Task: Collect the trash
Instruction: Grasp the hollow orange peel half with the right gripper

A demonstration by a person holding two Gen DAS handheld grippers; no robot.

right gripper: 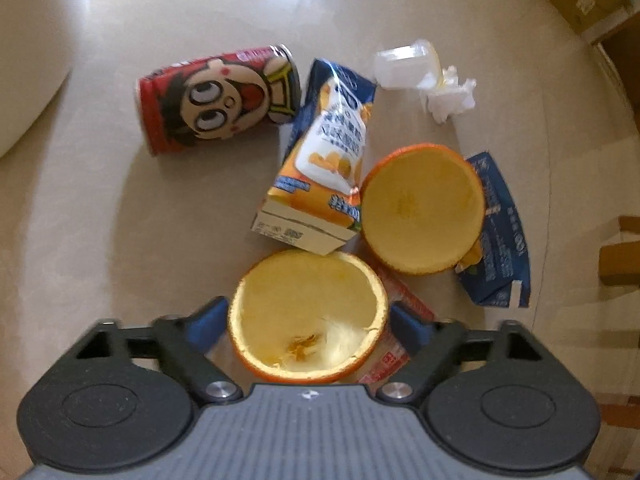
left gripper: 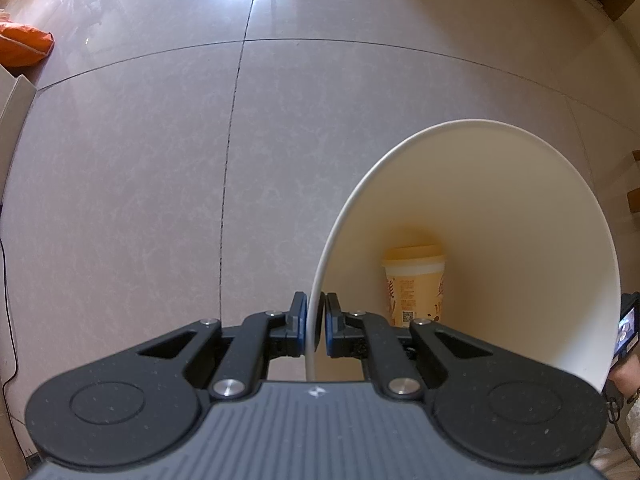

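My left gripper (left gripper: 316, 320) is shut on the rim of a white bin (left gripper: 480, 128), which lies tilted with its mouth toward the camera. A yellow cup (left gripper: 414, 280) sits deep inside it. My right gripper (right gripper: 308, 320) is open low over a trash pile, its blue pads (right gripper: 208, 316) on either side of a hollowed orange peel half (right gripper: 304, 300). Past it lie a second peel half (right gripper: 422, 208), an orange-and-blue drink carton (right gripper: 324, 160), a red can with a cartoon face (right gripper: 218, 100), a flattened blue carton (right gripper: 500, 240), a clear plastic cup (right gripper: 404, 64) and crumpled tissue (right gripper: 450, 94).
A red-and-white wrapper (right gripper: 400, 312) lies under the near peel. The bin's wall (right gripper: 28, 80) curves in at the left of the right wrist view. An orange bag (left gripper: 24, 46) and a black cable (left gripper: 10, 320) lie at the left, cardboard boxes (right gripper: 588, 0) at the right. A hand holds a camera (left gripper: 628, 332).
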